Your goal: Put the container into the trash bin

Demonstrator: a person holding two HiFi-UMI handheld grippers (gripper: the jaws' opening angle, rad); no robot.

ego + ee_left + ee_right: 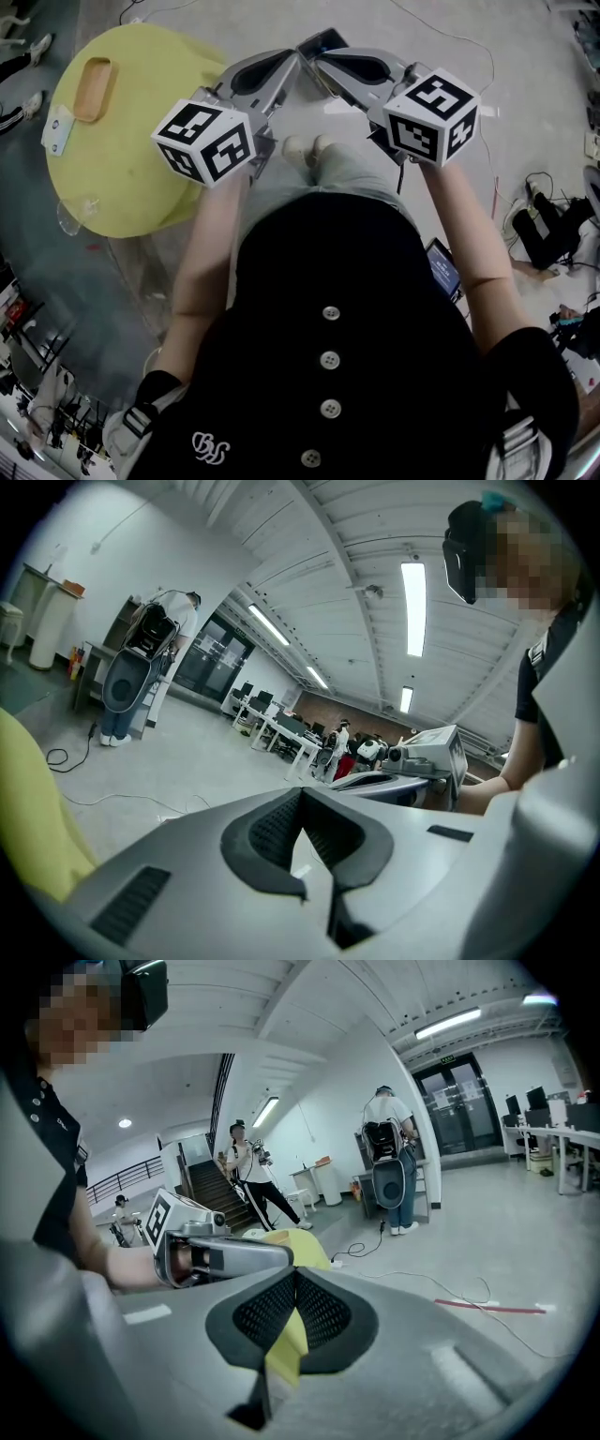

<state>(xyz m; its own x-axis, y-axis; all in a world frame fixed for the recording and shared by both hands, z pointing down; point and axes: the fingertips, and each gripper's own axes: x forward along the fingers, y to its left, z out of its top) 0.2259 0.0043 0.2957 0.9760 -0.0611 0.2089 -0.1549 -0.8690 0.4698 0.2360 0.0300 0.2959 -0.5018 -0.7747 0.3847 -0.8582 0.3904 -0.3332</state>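
Fingers of left gripper and right gripper clenched empty, tips nearly meeting beside yellow surface; container and bin not made out, fits pre-pickup or post-drop.

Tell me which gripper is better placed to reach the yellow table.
Left, likely. The left gripper is beside the yellow table; the right gripper lies on the left one's far side. Both are shut and empty.
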